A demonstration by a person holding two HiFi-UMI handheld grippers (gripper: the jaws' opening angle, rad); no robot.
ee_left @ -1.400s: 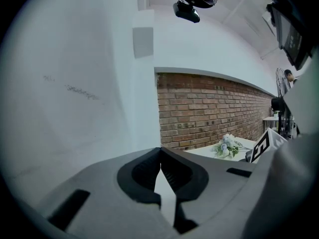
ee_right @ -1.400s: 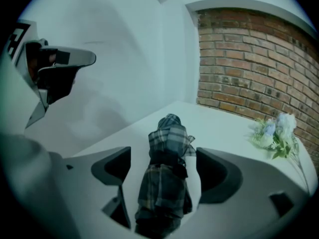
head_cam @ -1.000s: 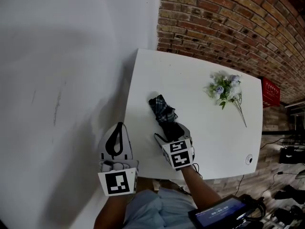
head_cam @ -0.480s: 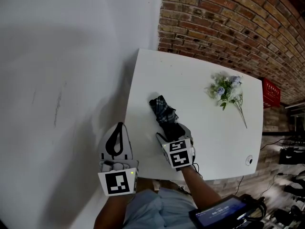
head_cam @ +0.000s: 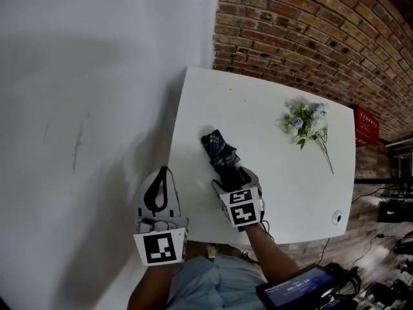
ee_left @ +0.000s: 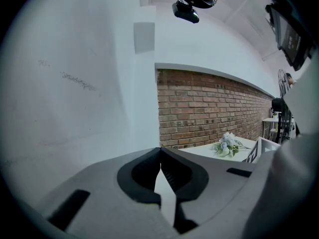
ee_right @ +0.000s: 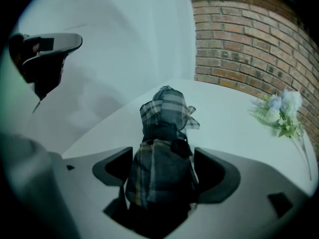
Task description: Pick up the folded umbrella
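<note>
A plain white wall (head_cam: 90, 108) fills the left of the scene, and a red brick wall (head_cam: 310, 31) runs along the far side. Between them sits a white tabletop (head_cam: 258, 102), its near edge just in front of the person.

The left hand-held gripper (head_cam: 164, 170) hangs off the tabletop's left edge, over the gap by the white wall. Its jaws are closed tip to tip with nothing between them.

The right hand-held gripper (head_cam: 232, 173) is over the near left part of the tabletop. Its jaws are clamped on the near end of the folded umbrella (head_cam: 219, 150). The umbrella is dark plaid fabric, and its bunched far end points away across the surface. Whether it rests on the tabletop cannot be told.

A small bunch of pale blue and white flowers (head_cam: 303, 123) lies well apart on the far right. A round cable hole (head_cam: 336, 217) sits near the right near corner.
</note>
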